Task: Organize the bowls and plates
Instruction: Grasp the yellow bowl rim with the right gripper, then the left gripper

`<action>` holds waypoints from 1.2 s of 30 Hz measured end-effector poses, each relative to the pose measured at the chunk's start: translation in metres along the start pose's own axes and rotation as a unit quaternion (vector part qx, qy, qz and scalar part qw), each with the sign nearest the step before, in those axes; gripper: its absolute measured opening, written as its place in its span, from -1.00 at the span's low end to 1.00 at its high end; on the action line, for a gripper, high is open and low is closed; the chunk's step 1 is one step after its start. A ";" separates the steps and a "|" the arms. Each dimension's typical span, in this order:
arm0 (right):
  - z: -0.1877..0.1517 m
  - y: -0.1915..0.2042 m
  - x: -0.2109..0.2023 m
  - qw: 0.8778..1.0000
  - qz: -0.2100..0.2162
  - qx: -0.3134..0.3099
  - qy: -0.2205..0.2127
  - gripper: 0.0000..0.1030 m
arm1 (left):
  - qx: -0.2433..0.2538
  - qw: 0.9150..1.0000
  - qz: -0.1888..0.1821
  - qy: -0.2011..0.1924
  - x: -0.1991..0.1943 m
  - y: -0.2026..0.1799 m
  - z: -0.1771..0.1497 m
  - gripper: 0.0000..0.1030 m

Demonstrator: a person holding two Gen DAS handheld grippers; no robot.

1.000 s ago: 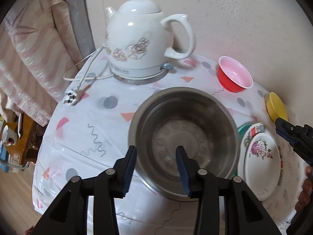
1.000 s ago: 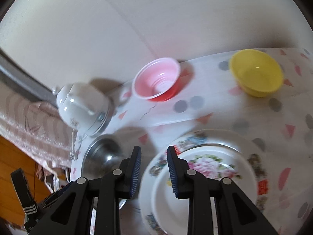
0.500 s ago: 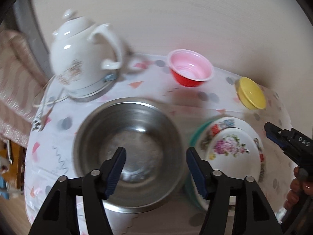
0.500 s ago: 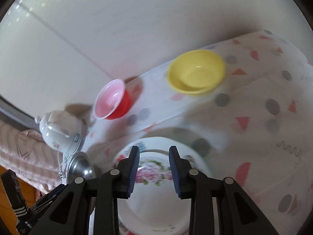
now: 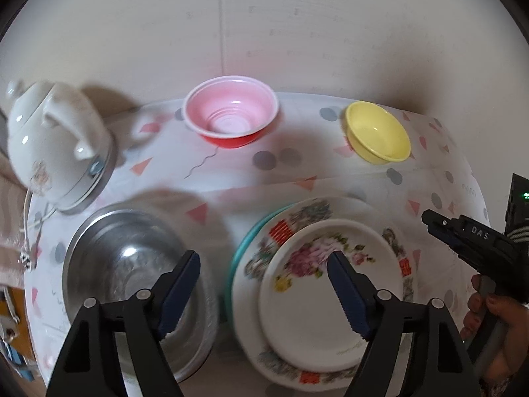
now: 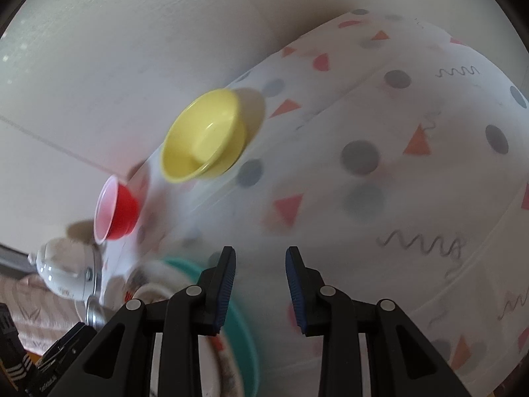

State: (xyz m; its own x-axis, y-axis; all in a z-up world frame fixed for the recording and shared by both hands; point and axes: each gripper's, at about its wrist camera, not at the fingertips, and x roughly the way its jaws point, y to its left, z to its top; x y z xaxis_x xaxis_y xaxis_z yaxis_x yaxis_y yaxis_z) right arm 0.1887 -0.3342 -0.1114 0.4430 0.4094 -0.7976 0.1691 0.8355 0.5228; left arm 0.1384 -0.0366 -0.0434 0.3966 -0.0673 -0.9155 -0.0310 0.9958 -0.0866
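A steel bowl (image 5: 132,281) sits at the near left of the table. Beside it on the right lies a stack of plates: a small flowered plate (image 5: 317,317) on a larger patterned plate (image 5: 297,218) on a teal plate (image 5: 243,244). My left gripper (image 5: 264,284) hovers above the gap between bowl and stack, its jaws opening with nothing between them. A red bowl (image 5: 231,115) and a yellow bowl (image 5: 377,132) stand at the back. My right gripper (image 6: 261,281) hangs open and empty over bare cloth beside the teal plate (image 6: 244,340), short of the yellow bowl (image 6: 205,139).
A white ceramic kettle (image 5: 53,145) on its base stands at the far left, its cord trailing off the table edge. The wall runs close behind the bowls. Patterned cloth (image 6: 413,198) covers the round table, whose right part lies bare.
My left gripper has swung right from over the steel bowl toward the plate stack and spread its jaws wider. My right gripper has moved right off the plates, toward the yellow bowl.
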 end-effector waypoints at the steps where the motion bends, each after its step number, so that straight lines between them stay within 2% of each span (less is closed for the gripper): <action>1: 0.005 -0.002 0.001 1.000 -0.002 0.002 -0.002 -0.38 | 0.001 1.000 0.000 0.001 0.002 -0.002 0.002 0.56; 10: 0.056 0.004 0.020 1.000 0.010 0.002 -0.019 -0.38 | -0.001 1.000 -0.001 0.016 0.016 -0.017 0.024 0.57; 14: 0.073 0.008 0.031 1.000 0.012 -0.003 -0.020 -0.38 | -0.008 1.000 -0.001 0.021 0.022 -0.024 0.031 0.65; 16: 0.082 0.010 0.038 1.000 0.011 -0.007 -0.019 -0.33 | -0.011 1.000 -0.003 0.027 0.026 -0.028 0.033 0.65; 23: 0.097 0.011 0.060 1.000 0.028 -0.007 0.008 -0.33 | -0.009 0.999 0.010 0.031 0.034 -0.038 0.044 0.65; 28: 0.097 0.011 0.071 0.999 0.042 -0.021 0.024 -0.63 | -0.019 0.999 0.011 0.034 0.041 -0.043 0.054 0.65; 31: 0.095 0.009 0.069 0.998 0.045 -0.030 0.028 -0.73 | -0.020 0.999 0.012 0.035 0.047 -0.049 0.062 0.65; 36: 0.091 0.002 0.065 0.997 0.051 -0.042 0.029 -0.78 | -0.007 0.999 0.008 0.033 0.057 -0.067 0.076 0.65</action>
State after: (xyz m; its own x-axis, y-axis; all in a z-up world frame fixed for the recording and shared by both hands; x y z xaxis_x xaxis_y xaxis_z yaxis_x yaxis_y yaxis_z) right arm 0.2977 -0.3389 -0.1349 0.4012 0.5119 -0.7596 0.0512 0.8154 0.5766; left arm 0.2331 -0.1024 -0.0598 0.3350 -0.0554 -0.9406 -0.0497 0.9958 -0.0763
